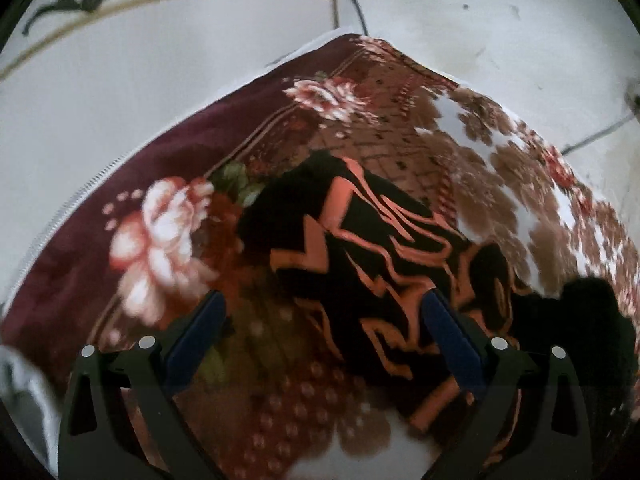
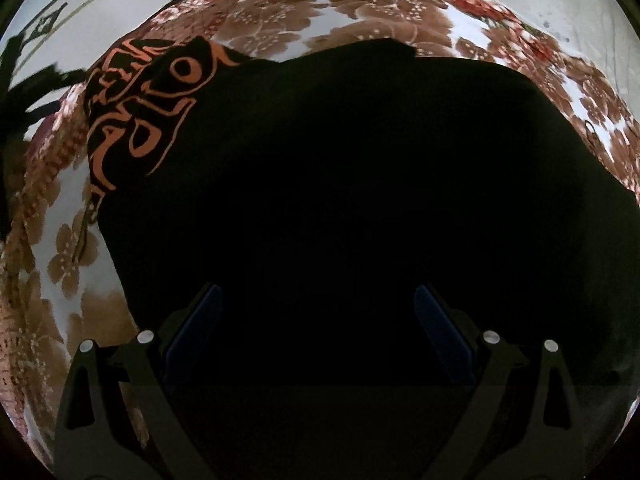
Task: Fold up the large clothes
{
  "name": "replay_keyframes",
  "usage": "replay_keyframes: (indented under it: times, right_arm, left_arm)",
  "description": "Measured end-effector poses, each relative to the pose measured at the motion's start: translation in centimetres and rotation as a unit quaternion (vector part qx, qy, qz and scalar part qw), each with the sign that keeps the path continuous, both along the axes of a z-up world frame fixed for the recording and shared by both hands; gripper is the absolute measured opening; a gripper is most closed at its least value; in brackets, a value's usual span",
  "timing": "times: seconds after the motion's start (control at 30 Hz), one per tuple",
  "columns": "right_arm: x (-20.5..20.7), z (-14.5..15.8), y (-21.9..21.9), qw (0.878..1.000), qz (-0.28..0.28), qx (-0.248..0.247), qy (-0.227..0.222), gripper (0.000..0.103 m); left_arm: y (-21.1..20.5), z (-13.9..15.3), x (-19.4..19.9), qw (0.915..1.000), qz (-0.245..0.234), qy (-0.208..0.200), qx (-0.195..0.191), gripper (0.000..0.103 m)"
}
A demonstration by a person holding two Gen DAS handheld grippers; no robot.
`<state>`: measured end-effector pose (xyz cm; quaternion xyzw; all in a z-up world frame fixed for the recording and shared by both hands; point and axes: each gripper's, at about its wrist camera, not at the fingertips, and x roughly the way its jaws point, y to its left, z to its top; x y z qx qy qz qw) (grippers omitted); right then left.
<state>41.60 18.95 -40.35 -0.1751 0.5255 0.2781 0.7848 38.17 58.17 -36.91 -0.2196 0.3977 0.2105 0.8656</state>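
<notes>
left tongs (image 1: 322,312): black frame, blue pads, silver screws | right tongs (image 2: 316,304): same

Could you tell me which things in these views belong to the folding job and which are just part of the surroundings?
Job:
black garment with orange print
left gripper, open
right gripper, open

Surroundings:
floral blanket under the garment
pale floor

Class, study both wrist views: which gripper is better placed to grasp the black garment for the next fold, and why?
Probably the right gripper: its open jaws hang directly over the black garment with orange print, which fills its view. The left gripper, also open, sits at the garment's printed edge, half over the floral blanket.
</notes>
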Motion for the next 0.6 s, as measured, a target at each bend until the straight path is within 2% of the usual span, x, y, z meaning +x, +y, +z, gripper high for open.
replay_keyframes:
  times: [0.17,0.23,0.33,0.4,0.47,0.5,0.6]
  right_arm:
    - [-0.1,-1.5,0.4,1.0,-0.02,-0.004,0.009,0.097]
    - [-0.2,-1.8,0.5,1.0,-0.017,-0.007,0.004,0.098]
    - [-0.1,-2.0,0.5,1.0,-0.022,-0.005,0.008,0.098]
    - [-0.2,-2.0,0.6,1.0,-0.027,-0.006,0.008,0.098]
    - [-0.3,-2.1,0.6,1.0,-0.03,-0.006,0.006,0.098]
    - [-0.4,-2.1,0.6,0.999,-0.032,-0.006,0.006,0.098]
    - [-0.5,-2.2,0.8,0.999,-0.032,-0.013,0.005,0.098]
  left_arm:
    - [2.8,-0.6,1.8,0.9981,0.008,-0.042,-0.044,0.095]
    - [3.6,-1.1,2.2,0.997,0.014,-0.048,-0.06,0.09]
    - [4.3,-1.6,2.9,0.9964,0.021,-0.047,-0.067,0.087]
    - [4.7,-2.1,3.1,0.9967,0.027,-0.04,-0.066,0.08]
    - [5.1,-2.7,2.8,0.9969,0.038,-0.029,-0.064,0.063]
    - [5.4,-3.2,2.4,0.9966,0.045,-0.021,-0.066,0.06]
    - [5.9,-3.5,2.0,0.9969,0.04,-0.012,-0.067,0.044]
